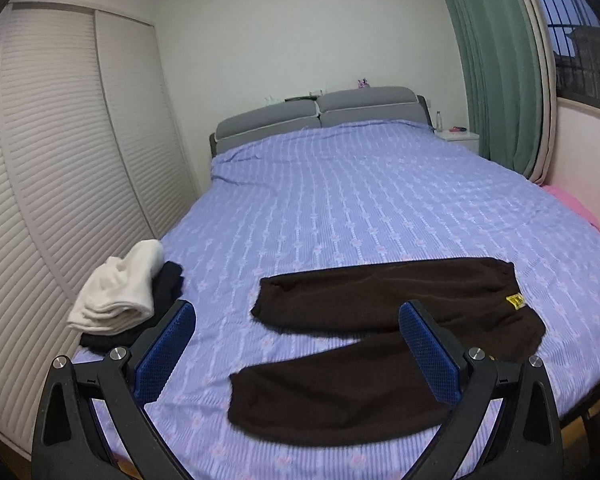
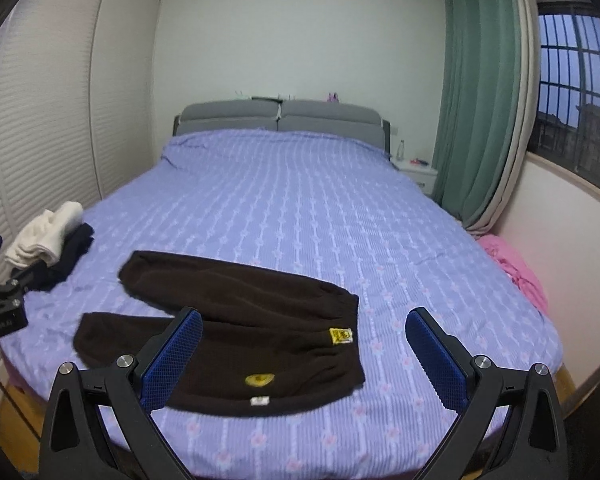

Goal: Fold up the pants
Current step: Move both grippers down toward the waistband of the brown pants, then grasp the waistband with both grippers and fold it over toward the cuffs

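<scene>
Your left gripper (image 1: 296, 326) and right gripper (image 2: 304, 334) hover with jaws apart above the dark brown fleece pants (image 2: 236, 336), spread flat near the foot edge of the lilac-sheeted bed (image 2: 300, 208).

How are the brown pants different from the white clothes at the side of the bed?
The brown pants are dark, while the white clothes are pale. The pants lie spread out flat with both legs apart, not folded; the white clothes are already folded into a thick bundle. The pants rest straight on the purple bedsheet; the white clothes sit on top of a dark folded garment. Both lie on the bed, and neither is held.
</scene>
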The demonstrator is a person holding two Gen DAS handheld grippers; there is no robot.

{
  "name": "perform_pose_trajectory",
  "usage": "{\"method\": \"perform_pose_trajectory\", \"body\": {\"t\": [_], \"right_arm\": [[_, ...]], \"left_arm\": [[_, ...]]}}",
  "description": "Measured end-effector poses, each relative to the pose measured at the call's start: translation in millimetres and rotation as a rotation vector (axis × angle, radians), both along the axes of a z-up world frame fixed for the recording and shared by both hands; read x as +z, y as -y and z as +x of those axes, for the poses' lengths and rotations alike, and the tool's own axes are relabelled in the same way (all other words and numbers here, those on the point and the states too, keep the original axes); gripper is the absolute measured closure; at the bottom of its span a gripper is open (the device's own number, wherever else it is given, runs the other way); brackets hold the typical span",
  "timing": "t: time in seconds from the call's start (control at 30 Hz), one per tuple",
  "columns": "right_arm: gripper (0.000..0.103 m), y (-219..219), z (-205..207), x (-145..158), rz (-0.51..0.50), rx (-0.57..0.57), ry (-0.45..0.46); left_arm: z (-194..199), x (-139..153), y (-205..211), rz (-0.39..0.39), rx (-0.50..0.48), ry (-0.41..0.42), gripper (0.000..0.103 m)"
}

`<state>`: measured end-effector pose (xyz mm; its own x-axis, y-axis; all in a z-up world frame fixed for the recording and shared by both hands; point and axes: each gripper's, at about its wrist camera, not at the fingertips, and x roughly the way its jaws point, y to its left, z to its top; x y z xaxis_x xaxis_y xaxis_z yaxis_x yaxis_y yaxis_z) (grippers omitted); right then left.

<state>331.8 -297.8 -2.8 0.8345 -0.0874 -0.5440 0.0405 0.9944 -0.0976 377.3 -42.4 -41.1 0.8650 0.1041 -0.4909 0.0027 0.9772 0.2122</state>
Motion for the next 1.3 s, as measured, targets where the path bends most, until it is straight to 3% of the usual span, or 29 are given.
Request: {"method": "perform_pose_trajectory", "body": {"t": [0.37,0.67,0.83,0.97,1.1,1.3], "right_arm": [[0.000,64,132,-56,0.020,0.027,-0.172],[0.001,92,238,-131,0.003,0.226,-0.418],[0.002,98,287,-160,-0.040,0.339,-0.516],[0.004,102,320,-179,-0.058,0.388,-0.603],[0.019,106,346,-193,-0.094,0.398,-0.676],[0.024,95,365,-209,-0.089,0.535,-0.806]], "left_arm": [[120,-54,71,-0.010,-0.041,-0.138,0.000],[196,-111,147,0.034,-0.104,-0.244,0.000],[249,-134,176,0.071,-0.261,-0.363,0.000],[292,-151,202,0.165,-0.425,-0.466,0.001],[320,-160,216,0.252,-0.553,-0.506,0.008],[350,-174,223,0.226,-0.781,-0.653,0.018]]}}
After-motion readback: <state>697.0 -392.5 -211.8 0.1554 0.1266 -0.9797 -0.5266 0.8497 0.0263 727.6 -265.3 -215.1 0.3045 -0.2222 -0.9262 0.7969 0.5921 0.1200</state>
